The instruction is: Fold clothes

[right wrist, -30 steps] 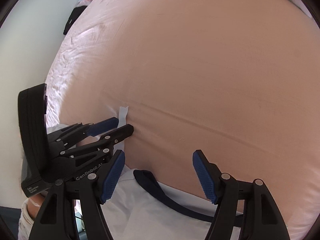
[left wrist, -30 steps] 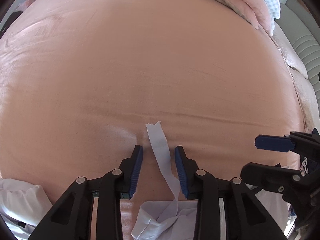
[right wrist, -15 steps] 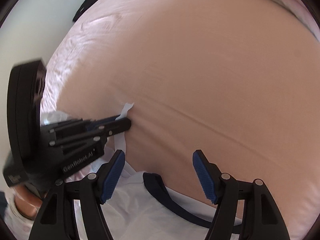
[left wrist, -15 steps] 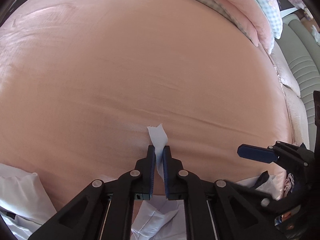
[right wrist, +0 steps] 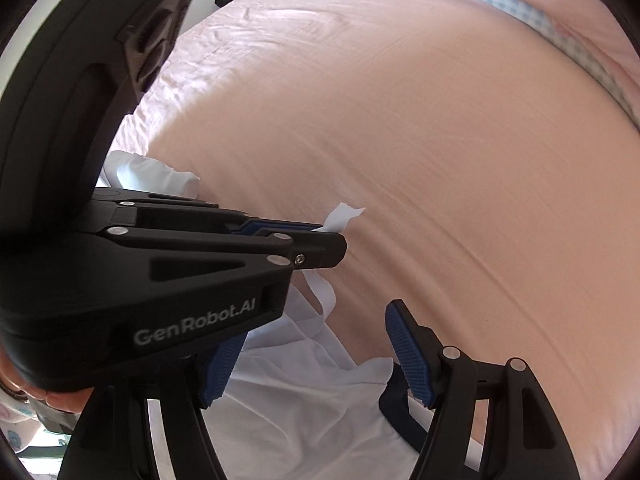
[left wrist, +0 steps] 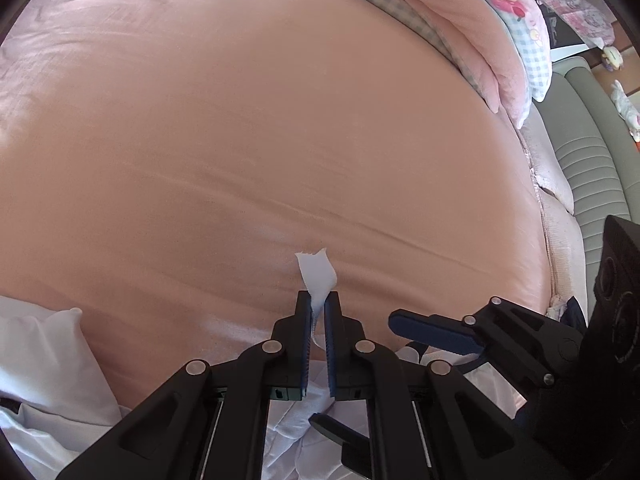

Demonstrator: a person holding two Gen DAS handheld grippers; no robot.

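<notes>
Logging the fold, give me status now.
Left gripper shut on thin white fabric strap. Right gripper open above white garment. Nothing blocking.

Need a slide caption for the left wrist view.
Left gripper pinching a white strap over the pink bedsheet.

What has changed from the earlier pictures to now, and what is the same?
The left gripper closed its jaws on the white strap of the white garment, which earlier lay loose between them on the pink bedsheet. The right gripper came closer beside the left one. The same: the right gripper's jaws stay open and empty, and the strap's tip stays past the left jaws.
</notes>
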